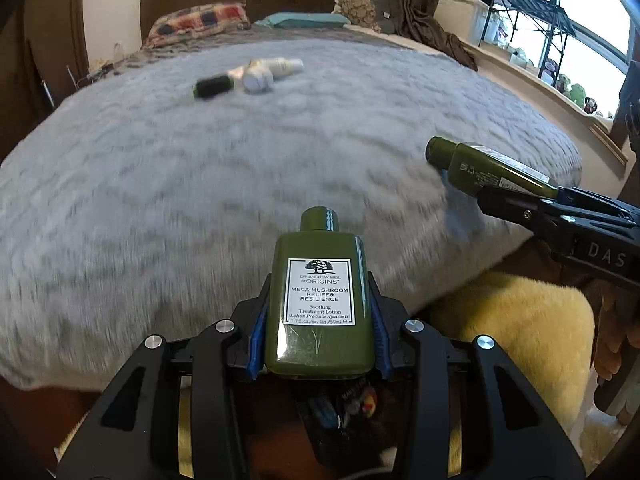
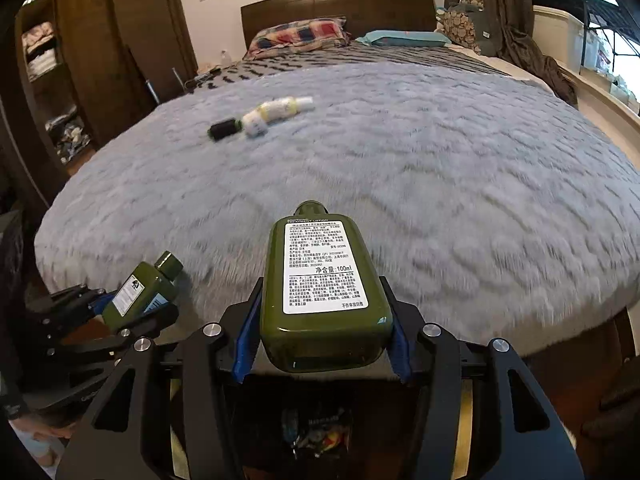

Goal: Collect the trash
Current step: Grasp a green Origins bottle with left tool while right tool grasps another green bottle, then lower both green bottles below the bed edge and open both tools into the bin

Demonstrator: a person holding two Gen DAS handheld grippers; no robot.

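Observation:
My left gripper (image 1: 320, 308) is shut on a small green Origins lotion bottle (image 1: 320, 304), label up, cap pointing toward the bed. It also shows in the right wrist view (image 2: 138, 298), low left. My right gripper (image 2: 322, 320) is shut on a larger green lotion bottle (image 2: 324, 292), back label up; it shows in the left wrist view (image 1: 484, 170) at right. Both are held over the foot of the bed. Further up the grey blanket (image 1: 200, 184) lie a dark bottle (image 1: 212, 86) and two white bottles (image 1: 260, 76), also in the right wrist view (image 2: 224, 129) (image 2: 276, 112).
A dark bin with wrappers (image 2: 316, 432) sits below the grippers, also in the left wrist view (image 1: 344, 404). A yellow fluffy rug (image 1: 520, 320) lies at right. Pillows (image 1: 196, 24) and headboard are at the far end. A wardrobe (image 2: 60, 80) stands left, a window ledge (image 1: 560, 92) right.

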